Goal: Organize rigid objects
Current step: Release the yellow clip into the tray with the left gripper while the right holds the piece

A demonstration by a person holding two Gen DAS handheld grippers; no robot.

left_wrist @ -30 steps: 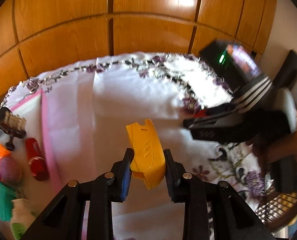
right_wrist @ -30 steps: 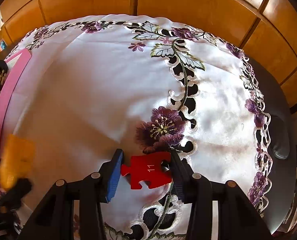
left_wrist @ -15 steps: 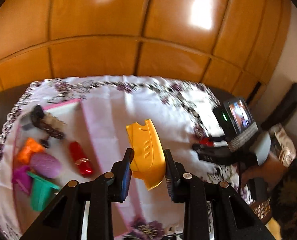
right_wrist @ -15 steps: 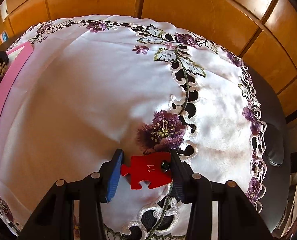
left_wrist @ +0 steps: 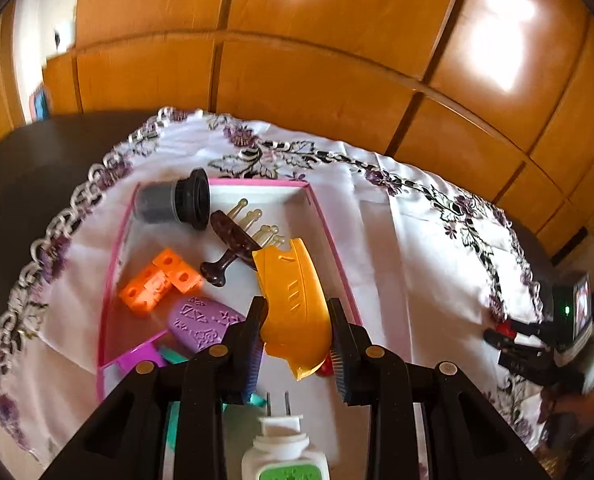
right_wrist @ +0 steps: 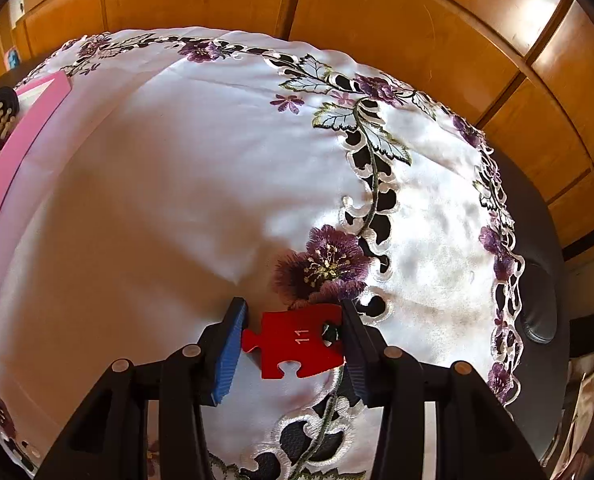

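A: Left gripper (left_wrist: 297, 336)?
B: Jaws pinch a glossy yellow clip (left_wrist: 293, 300), curved plastic, above the pink-rimmed tray (left_wrist: 333, 240).
A: Right gripper (right_wrist: 293, 340)?
B: Ribbed pads clamp a flat red puzzle piece (right_wrist: 301, 340) marked 11, low over the embroidered white cloth (right_wrist: 177, 200).

yellow clip (left_wrist: 293, 300), red puzzle piece (right_wrist: 301, 340)
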